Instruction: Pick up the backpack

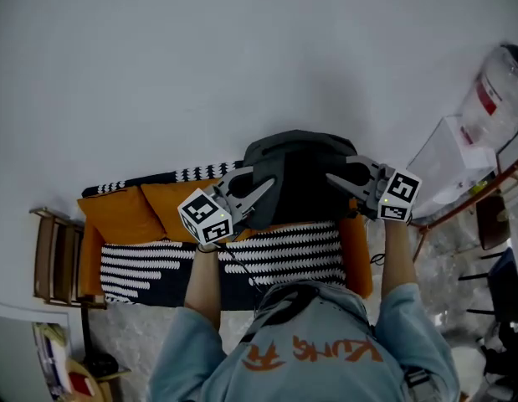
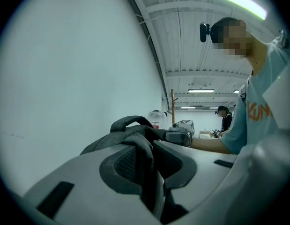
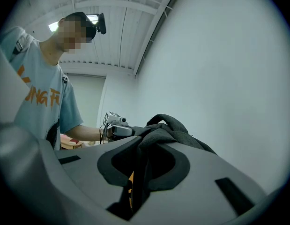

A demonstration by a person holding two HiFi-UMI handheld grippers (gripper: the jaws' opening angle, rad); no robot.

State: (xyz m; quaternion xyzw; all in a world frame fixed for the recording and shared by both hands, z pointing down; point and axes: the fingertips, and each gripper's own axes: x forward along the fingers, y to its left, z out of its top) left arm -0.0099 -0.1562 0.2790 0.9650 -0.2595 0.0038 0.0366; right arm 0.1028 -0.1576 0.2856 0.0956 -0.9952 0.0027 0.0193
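Backpack (image 1: 296, 174): dark grey, soft and slumped, with a rounded top and a darker front panel. Up close the cloth is a flecked woven grey, bunched into folds.
Carry handle (image 2: 130, 122): a padded loop that arches up from the top of the bag.
Where it is: hanging between the two grippers, in front of the white wall (image 1: 242, 57) and over the back of the sofa (image 1: 356, 258). In the head view its lower edge meets the orange seat — whether it touches there I cannot tell.
Left gripper (image 1: 259, 193): level, at the bag's left side, its jaws clamped on a fold of the grey fabric that runs down between the dark pads (image 2: 119, 165).
Right gripper (image 1: 338, 178): level, at the bag's right side, its jaws pinched on another fold of the same fabric — a sliver of orange shows low in the gap.
Sofa: orange cushions (image 1: 125, 212) at the left end, and a black-and-white striped blanket (image 1: 275, 258) across the seat.
Person: pale blue shirt (image 1: 317, 350) with orange lettering, both forearms stretched out to the bag.
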